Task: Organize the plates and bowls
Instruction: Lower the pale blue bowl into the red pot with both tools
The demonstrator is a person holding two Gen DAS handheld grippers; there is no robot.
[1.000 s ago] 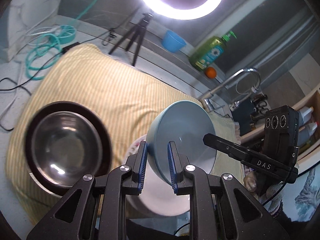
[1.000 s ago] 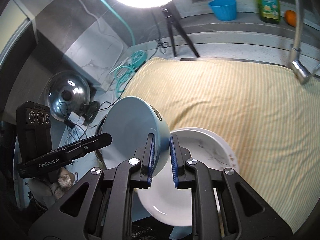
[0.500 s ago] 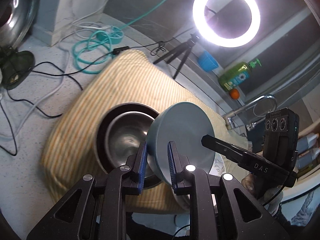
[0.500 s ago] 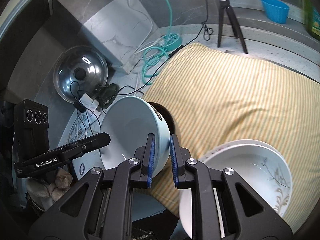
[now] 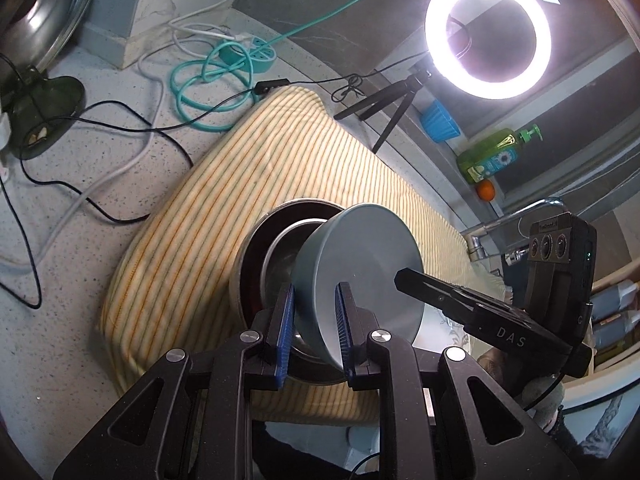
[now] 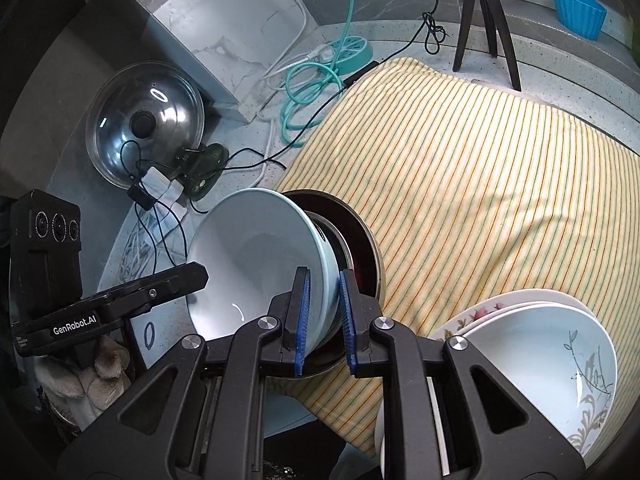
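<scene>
Now the pale blue bowl (image 6: 256, 264), clamped by its rim in both the left gripper (image 5: 314, 328) and right gripper (image 6: 323, 316), has swung from over the white plates (image 6: 536, 344) to tilt against the steel bowl (image 5: 276, 256) near the striped cloth's (image 6: 480, 168) left edge, seemingly ready to nest.

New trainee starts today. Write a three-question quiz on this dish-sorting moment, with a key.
1. True or false: both grippers clamp the light blue bowl.
2. What lies under the nested steel bowls? A) striped cloth B) wooden tray C) sink
3. Fill in: the white floral bowl sits on a ____.

Key: 1 true: left gripper and right gripper each pinch its rim. 2 A, the striped cloth. 3 plate.
</scene>
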